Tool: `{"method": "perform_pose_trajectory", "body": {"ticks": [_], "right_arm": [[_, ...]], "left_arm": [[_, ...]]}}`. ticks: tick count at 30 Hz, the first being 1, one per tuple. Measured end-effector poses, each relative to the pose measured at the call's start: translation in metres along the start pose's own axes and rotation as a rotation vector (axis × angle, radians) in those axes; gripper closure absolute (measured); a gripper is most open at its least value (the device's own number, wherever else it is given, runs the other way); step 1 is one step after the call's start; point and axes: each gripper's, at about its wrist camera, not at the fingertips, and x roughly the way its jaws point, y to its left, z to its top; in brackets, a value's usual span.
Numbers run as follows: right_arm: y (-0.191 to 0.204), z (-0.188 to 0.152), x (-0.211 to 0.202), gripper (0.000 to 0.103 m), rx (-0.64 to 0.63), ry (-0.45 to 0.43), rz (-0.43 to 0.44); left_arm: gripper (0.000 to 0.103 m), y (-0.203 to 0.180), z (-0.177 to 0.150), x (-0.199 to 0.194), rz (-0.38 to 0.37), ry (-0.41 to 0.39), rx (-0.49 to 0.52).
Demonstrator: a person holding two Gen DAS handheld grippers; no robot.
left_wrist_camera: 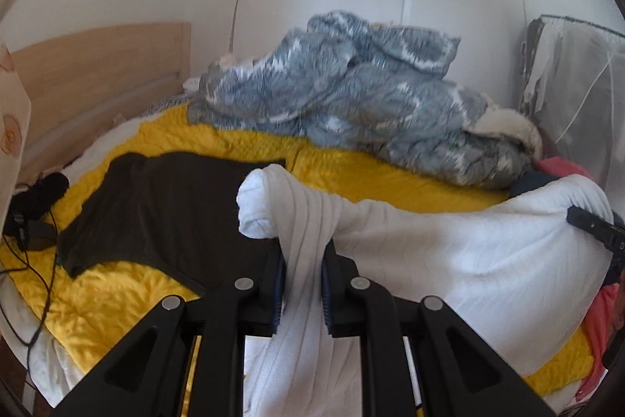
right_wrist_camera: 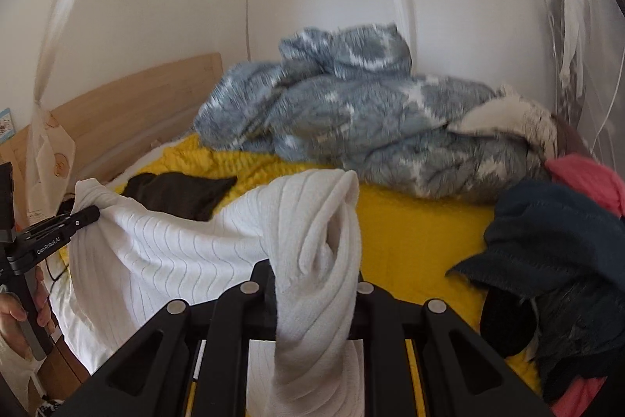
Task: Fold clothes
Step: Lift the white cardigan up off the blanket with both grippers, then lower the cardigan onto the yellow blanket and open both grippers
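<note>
Left wrist view: a flat dark brown garment (left_wrist_camera: pixel 156 210) is seen spread on the yellow quilted bed cover (left_wrist_camera: pixel 375 178), left of the left gripper (left_wrist_camera: pixel 302 256), whose jaws are clamped on a bunched edge of the white ribbed knit garment (left_wrist_camera: pixel 449 260). The white cloth is stretched rightward, above the bed, to the right gripper (left_wrist_camera: pixel 586 219), where its other edge is pinched. A rumpled grey-and-white patterned blanket (left_wrist_camera: pixel 351 96) is heaped behind. At the far right, a dark navy garment (right_wrist_camera: pixel 554 253) and a pink garment (right_wrist_camera: pixel 586 178) are piled.
</note>
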Motion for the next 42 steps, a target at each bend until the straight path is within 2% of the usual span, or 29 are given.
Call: {"method": "perform_pose_trajectory", "body": {"ticks": [3, 7, 10, 13, 18, 23, 24, 26, 29, 31, 35, 37, 42], "right_arm": [[-0.006, -0.01, 0.014, 0.087, 0.015, 0.021, -0.003], [-0.007, -0.02, 0.022, 0.087, 0.024, -0.004, -0.012], [0.007, -0.003, 0.006, 0.087, -0.01, -0.084, -0.007], [0.03, 0.024, -0.016, 0.087, -0.055, -0.153, 0.018], [0.069, 0.074, -0.048, 0.087, -0.116, -0.239, 0.069], [0.113, 0.122, -0.071, 0.087, -0.173, -0.315, 0.104], [0.121, 0.13, -0.074, 0.087, -0.175, -0.326, 0.112], [0.139, 0.147, -0.079, 0.087, -0.18, -0.345, 0.128], [0.16, 0.161, -0.078, 0.087, -0.189, -0.334, 0.15], [0.169, 0.159, -0.069, 0.087, -0.2, -0.303, 0.154], [0.167, 0.12, -0.037, 0.087, -0.218, -0.206, 0.103], [0.147, 0.094, -0.018, 0.087, -0.204, -0.139, 0.065], [0.057, 0.041, 0.005, 0.087, -0.075, -0.029, -0.036]], "left_arm": [[0.086, 0.006, -0.011, 0.011, 0.008, 0.005, -0.024], [0.086, 0.011, -0.005, -0.012, 0.034, -0.103, -0.027], [0.086, 0.014, 0.009, -0.045, 0.075, -0.219, -0.018], [0.086, 0.025, 0.04, -0.088, 0.097, -0.316, -0.007], [0.086, 0.05, 0.11, -0.147, 0.161, -0.407, 0.036], [0.086, 0.074, 0.164, -0.198, 0.259, -0.474, 0.089], [0.086, 0.08, 0.172, -0.209, 0.297, -0.504, 0.092], [0.086, 0.098, 0.188, -0.225, 0.299, -0.522, 0.06], [0.086, 0.12, 0.195, -0.225, 0.293, -0.478, 0.031], [0.086, 0.127, 0.177, -0.208, 0.279, -0.423, 0.046], [0.086, 0.109, 0.116, -0.154, 0.227, -0.293, 0.118], [0.086, 0.09, 0.078, -0.123, 0.176, -0.217, 0.146], [0.086, 0.054, 0.004, -0.058, 0.01, -0.035, 0.082]]}}
